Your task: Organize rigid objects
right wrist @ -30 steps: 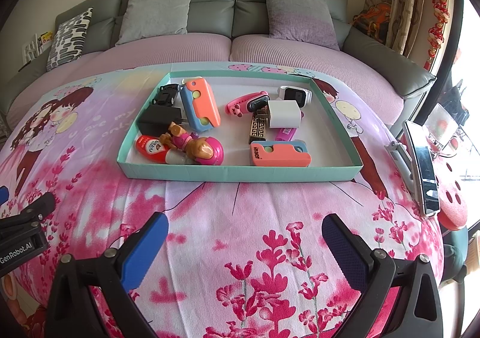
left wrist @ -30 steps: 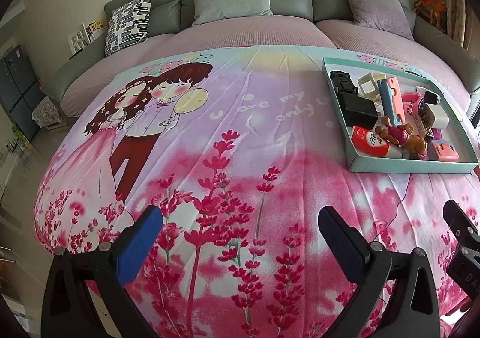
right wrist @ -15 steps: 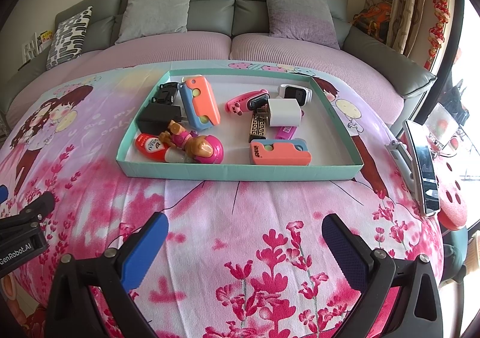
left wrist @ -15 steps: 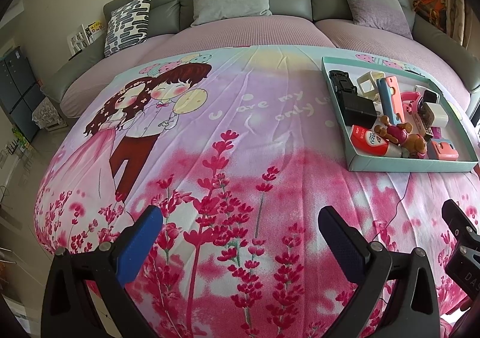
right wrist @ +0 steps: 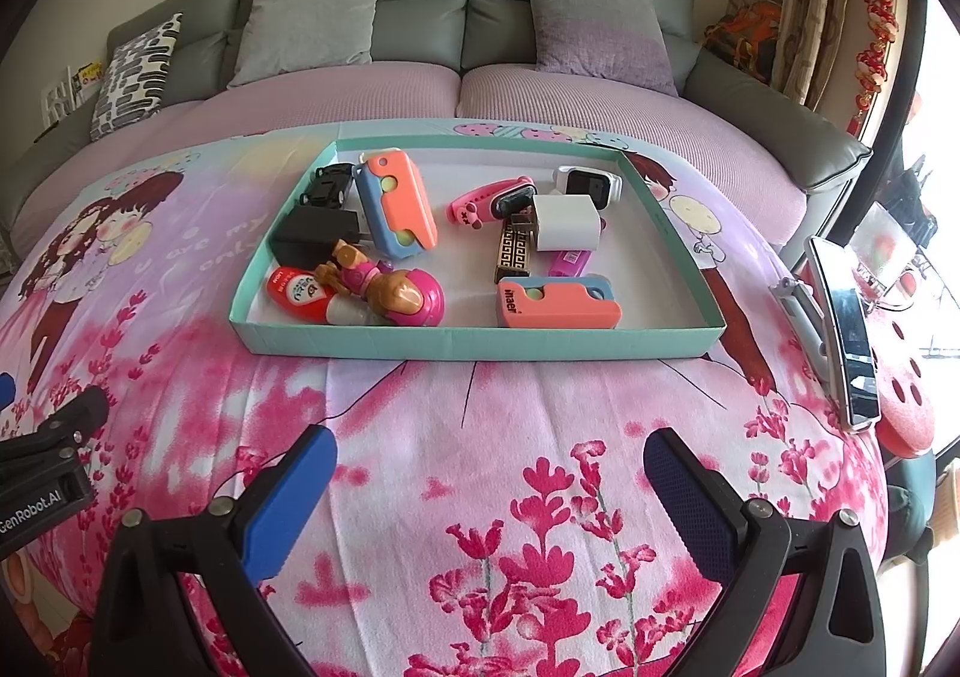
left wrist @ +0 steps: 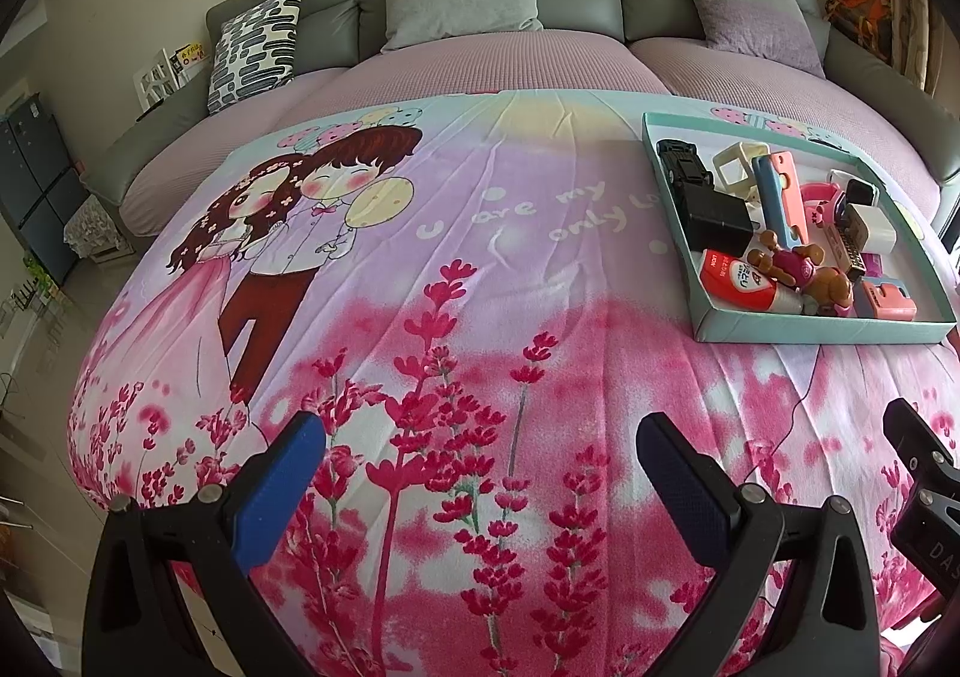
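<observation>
Behind the pup toy, a half-hidden red tube.

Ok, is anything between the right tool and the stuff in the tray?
Only the tray's near wall. The right tool is open over bare blanket, nothing lying between. Beyond the wall, the orange case and toy dog sit nearest.

Matt cardboard tray on soft printed cloth blanket.
</observation>
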A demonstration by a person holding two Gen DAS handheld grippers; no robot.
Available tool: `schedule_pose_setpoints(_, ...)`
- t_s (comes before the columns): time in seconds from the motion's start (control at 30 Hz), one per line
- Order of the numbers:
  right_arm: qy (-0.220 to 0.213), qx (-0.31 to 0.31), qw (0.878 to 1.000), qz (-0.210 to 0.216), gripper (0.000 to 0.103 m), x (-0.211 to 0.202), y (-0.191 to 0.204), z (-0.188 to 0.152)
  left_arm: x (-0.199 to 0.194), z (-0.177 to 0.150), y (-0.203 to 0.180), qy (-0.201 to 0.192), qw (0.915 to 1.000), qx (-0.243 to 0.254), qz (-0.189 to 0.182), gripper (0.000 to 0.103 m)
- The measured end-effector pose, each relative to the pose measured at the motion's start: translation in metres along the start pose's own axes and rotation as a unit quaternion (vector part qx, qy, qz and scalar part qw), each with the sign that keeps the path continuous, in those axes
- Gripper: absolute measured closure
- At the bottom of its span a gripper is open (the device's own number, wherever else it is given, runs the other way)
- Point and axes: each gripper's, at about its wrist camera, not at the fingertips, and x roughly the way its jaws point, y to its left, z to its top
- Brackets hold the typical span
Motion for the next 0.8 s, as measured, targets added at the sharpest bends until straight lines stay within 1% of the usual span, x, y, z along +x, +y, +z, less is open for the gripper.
schedule_pose_setpoints(0.43,0.001,0.001,1.0,0.0,0.0,0.0007,0.0,-0.0005,-0.0005,-0.0006,0.0002,-0.001,1.0,0.004,-0.001,0.0)
schedule_pose_setpoints(0.7,0.003,0.001,1.0,0.0,0.0,0.0011,0.0,-0.0008,-0.0038,-0.0015,0.0006,-0.01,0.9999,0.01,0.001,0.0)
schedule_pose_setpoints(0.8,0.003,0.001,1.0,0.0,0.0,0.0012,0.0001,-0.0009,-0.0046,-0.001,0.0003,-0.012,0.9998,0.012,-0.006,0.0)
